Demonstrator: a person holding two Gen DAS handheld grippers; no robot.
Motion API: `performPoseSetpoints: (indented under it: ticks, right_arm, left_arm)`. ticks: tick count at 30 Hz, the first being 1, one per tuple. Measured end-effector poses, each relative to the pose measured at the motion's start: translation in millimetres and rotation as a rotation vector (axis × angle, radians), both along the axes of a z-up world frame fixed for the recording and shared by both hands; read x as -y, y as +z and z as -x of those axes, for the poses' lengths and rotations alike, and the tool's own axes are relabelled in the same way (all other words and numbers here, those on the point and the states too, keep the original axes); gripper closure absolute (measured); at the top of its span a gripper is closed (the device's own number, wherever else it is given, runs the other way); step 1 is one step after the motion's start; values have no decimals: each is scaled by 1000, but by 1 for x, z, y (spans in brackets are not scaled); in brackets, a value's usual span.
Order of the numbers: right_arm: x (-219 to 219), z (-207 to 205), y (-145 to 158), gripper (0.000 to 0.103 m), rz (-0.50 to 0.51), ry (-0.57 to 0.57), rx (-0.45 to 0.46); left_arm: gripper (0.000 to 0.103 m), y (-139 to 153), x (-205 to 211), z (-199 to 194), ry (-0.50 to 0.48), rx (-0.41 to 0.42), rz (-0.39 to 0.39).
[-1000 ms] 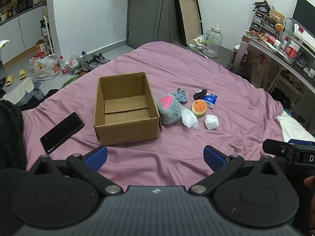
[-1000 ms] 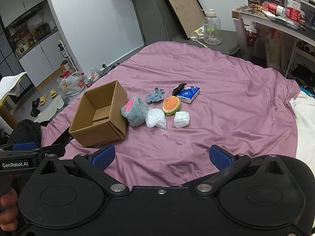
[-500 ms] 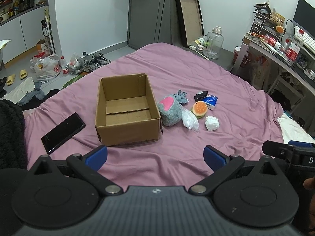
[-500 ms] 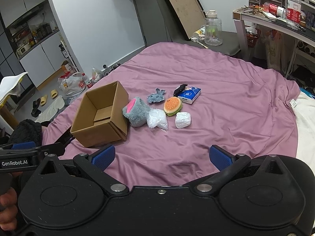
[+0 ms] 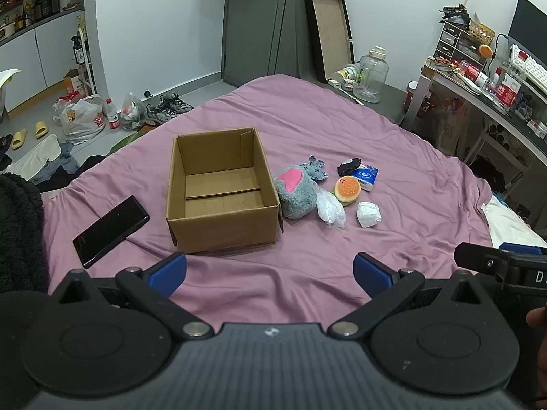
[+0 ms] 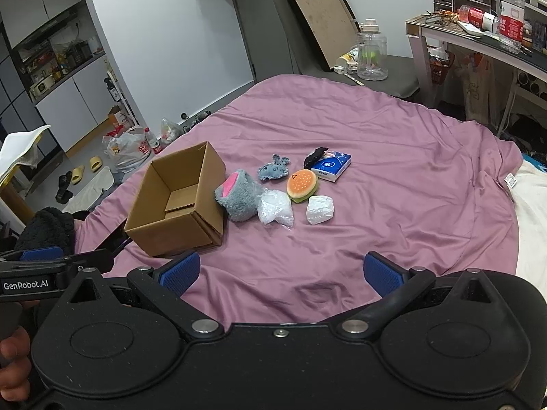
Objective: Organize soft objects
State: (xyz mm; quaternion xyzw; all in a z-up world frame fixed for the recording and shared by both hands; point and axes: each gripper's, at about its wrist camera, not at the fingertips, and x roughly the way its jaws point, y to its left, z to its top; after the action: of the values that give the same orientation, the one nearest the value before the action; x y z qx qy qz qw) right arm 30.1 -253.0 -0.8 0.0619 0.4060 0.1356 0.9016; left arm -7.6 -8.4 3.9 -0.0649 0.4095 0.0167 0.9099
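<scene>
Purple bedding (image 5: 393,143) covers a bed in a cluttered room, and an open cardboard box (image 5: 222,191) sits on it, mouth up, its long axis running away from the left wrist camera. Just right of the box lies a cluster of soft things: a grey plush with a pink patch (image 5: 295,191) touching the box's side, a small grey plush toy (image 5: 316,169) behind it, a clear plastic bag (image 5: 330,208), a burger-shaped toy (image 5: 347,189), a white wad (image 5: 368,214), a blue tissue pack (image 5: 366,177) and a black item (image 5: 348,164).

Only the left wrist view shows a black phone (image 5: 111,225) lying left of the box, while the right wrist view shows the box's near corner turned toward it.

Both the left gripper (image 5: 270,270) and the right gripper (image 6: 282,271) hover low over the near bedding, level, spread wide and empty. A hand (image 6: 12,369) grips the left handle.
</scene>
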Motion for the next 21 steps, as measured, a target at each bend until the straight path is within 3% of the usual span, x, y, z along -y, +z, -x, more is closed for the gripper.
performPoseSetpoints:
  ticks: [21]
  right_arm:
    - [-6, -19, -16, 0, -8, 16, -18]
  left_arm:
    - [0, -4, 7, -22, -20, -14, -25]
